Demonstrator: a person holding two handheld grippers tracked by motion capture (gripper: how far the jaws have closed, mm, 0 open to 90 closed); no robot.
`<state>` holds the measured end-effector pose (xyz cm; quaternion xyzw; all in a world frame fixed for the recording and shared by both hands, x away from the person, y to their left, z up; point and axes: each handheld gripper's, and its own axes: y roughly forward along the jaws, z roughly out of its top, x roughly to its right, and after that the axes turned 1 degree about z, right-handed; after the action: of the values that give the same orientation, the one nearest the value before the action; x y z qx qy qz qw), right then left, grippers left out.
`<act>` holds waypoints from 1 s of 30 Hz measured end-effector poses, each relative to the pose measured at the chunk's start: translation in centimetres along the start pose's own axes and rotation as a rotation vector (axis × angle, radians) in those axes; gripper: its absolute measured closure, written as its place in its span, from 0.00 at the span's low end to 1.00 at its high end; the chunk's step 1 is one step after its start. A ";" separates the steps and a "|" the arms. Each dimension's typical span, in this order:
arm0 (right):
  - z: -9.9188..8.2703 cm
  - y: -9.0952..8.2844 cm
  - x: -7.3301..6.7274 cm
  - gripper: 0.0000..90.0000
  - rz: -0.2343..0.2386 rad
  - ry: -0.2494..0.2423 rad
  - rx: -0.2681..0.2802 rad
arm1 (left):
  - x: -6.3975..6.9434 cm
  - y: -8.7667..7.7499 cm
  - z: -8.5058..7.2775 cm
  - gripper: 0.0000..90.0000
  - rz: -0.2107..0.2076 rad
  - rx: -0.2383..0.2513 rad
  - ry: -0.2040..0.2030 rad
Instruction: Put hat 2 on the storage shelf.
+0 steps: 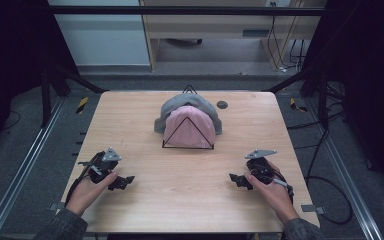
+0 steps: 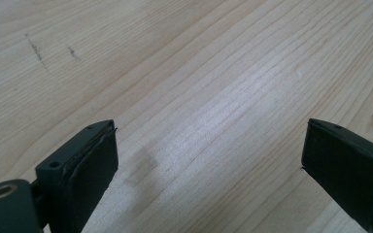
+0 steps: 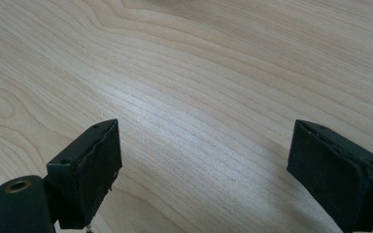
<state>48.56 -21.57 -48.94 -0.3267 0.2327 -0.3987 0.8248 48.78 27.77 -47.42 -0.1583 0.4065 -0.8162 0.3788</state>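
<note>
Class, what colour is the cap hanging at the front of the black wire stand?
Pink cap, with a grey cap behind it; the high view shows it best.

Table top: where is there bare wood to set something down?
Bare wood spans the near half of the table, between the left gripper and right gripper, both open. Strips flank the caps. The far middle is crowded: pink cap, grey cap, black wire stand.

The high view is dim and slightly soft, its left and right edges sinking into near-black. Light falls from above onto the pale wooden table, leaving faint shadows. Both gripper views are brighter, with a whitish sheen across the grain and blurred near black jaws.
</note>
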 end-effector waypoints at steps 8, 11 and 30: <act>-0.5 0.3 0.3 0.13 -0.006 0.018 -0.005 | -0.5 0.6 -0.7 0.06 -0.003 -0.019 -0.009; -0.6 0.7 0.3 0.11 -0.005 0.018 -0.014 | -0.5 1.0 -1.0 0.06 -0.008 -0.035 -0.004; -1.1 1.9 -0.7 0.02 -0.082 -0.048 0.045 | -0.6 2.1 -2.2 0.00 -0.024 0.062 -0.001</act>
<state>48.39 -20.52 -51.00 -0.3266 0.1902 -0.4294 0.8202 48.95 28.60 -50.39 -0.1516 0.3790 -0.8329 0.3738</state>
